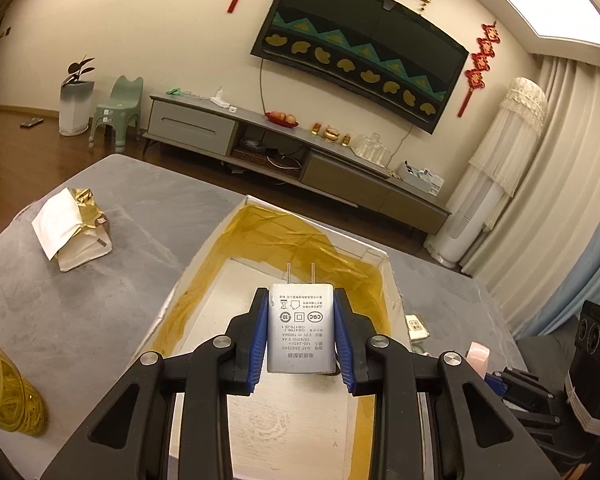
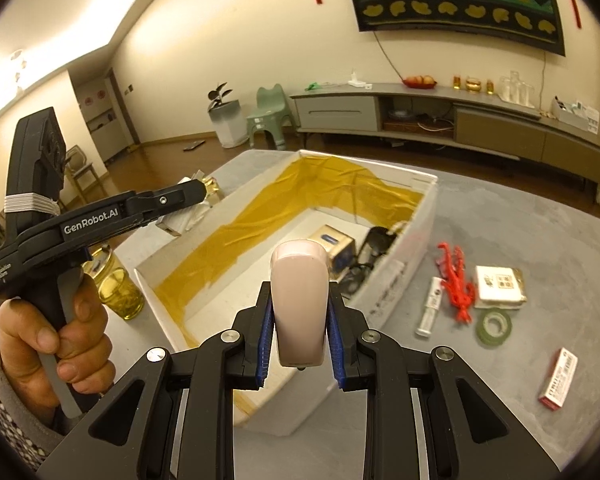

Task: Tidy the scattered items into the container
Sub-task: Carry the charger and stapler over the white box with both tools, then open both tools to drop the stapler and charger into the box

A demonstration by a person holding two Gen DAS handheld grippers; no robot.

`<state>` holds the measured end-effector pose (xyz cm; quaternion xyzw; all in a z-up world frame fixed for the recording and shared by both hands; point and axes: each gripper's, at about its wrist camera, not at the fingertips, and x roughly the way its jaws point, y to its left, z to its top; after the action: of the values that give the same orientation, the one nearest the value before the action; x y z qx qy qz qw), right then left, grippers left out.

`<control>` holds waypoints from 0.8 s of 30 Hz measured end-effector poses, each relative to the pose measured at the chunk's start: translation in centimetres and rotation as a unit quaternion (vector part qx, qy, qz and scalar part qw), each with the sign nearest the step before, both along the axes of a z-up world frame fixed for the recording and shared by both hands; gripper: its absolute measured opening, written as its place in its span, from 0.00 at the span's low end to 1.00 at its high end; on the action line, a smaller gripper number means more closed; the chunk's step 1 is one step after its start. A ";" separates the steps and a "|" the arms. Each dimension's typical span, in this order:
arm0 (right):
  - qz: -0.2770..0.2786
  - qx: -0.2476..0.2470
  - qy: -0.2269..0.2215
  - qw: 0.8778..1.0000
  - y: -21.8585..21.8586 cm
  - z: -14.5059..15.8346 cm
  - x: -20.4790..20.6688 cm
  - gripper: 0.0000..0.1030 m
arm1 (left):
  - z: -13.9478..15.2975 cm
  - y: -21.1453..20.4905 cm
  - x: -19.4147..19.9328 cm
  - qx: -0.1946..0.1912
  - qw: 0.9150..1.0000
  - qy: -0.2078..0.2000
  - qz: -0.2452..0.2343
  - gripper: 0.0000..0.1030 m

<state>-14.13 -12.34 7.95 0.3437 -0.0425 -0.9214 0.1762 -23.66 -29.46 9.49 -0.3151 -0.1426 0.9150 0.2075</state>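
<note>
Left hand-held gripper (image 1: 301,330): blue pads are pressed against both flanks of a white charger (image 1: 301,328), which is pinched between them. The charger's long axis runs along the fingers, prongs pointing away toward 12 o'clock. The open box (image 1: 392,280) is seen directly beneath and ahead, its yellow-lined floor filling the view from 6 to 12 o'clock below the charger. The charger is judged to be already over the box; a drop would need only the fingers to be spread.

Right hand-held gripper (image 2: 299,326): a pale pink case (image 2: 299,304) is pinched upright between the pads, long axis also along the fingers. In the right wrist view the box (image 2: 404,248) lies ahead toward 12 o'clock, its near wall below the case. Whether the case has cleared that wall cannot be told. A small blue-and-gold carton (image 2: 334,246) and a black item (image 2: 370,252) are seen in the box's far right corner.

The left hand-held gripper is judged nearer to release; it is seen from the right wrist at 9 o'clock, gripped by a hand (image 2: 54,344).

Loose on the counter (image 2: 540,232) at 3 o'clock of the box: a red ornament (image 2: 456,282), a white tube (image 2: 430,312), a tape roll (image 2: 494,326).
</note>
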 end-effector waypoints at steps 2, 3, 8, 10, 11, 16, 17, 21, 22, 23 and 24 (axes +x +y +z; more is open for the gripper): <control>0.004 0.002 -0.007 1.000 -0.5 0.1 -0.7 0.25 | 0.0 -0.5 -0.6 0.008 1.000 -0.006 0.002 0.31; 0.005 0.003 -0.013 1.000 -0.7 0.1 -1.2 0.25 | 0.0 -0.7 -0.8 0.011 1.000 -0.010 0.003 0.31; 0.008 0.004 -0.043 0.999 -1.5 0.1 -4.3 0.25 | -0.2 -1.4 -1.8 0.025 0.999 -0.023 0.003 0.31; 0.008 0.010 -0.052 0.999 -1.9 0.2 -5.6 0.25 | -0.3 -1.5 -2.1 0.030 0.999 -0.028 0.002 0.31; 0.009 0.014 -0.057 0.998 -2.2 0.3 -6.2 0.25 | -0.3 -1.6 -2.3 0.031 0.999 -0.031 0.001 0.31; 0.015 0.039 -0.072 0.997 -3.8 0.4 -9.2 0.25 | -0.9 -1.5 -3.6 0.035 0.998 -0.049 0.003 0.31; 0.016 0.043 -0.075 0.996 -4.1 0.4 -9.6 0.25 | -1.0 -1.5 -3.9 0.036 0.998 -0.054 0.005 0.31; 0.021 0.059 -0.086 0.994 -5.3 0.2 -11.6 0.25 | -1.6 -1.6 -4.6 0.045 0.996 -0.072 0.013 0.31; 0.023 0.063 -0.089 0.994 -5.6 0.2 -12.0 0.25 | -1.7 -1.8 -4.7 0.049 0.996 -0.076 0.017 0.31; 0.025 0.067 -0.091 0.993 -5.9 0.1 -12.4 0.25 | -1.8 -1.9 -4.8 0.054 0.995 -0.081 0.020 0.31; 0.026 0.070 -0.094 0.993 -6.3 0.0 -12.9 0.25 | -1.9 -2.0 -4.8 0.057 0.995 -0.084 0.023 0.31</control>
<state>-27.03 -18.61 7.93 0.4412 0.0151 -0.8809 0.1708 -28.48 -31.45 7.58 -0.3749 -0.2191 0.8802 0.1915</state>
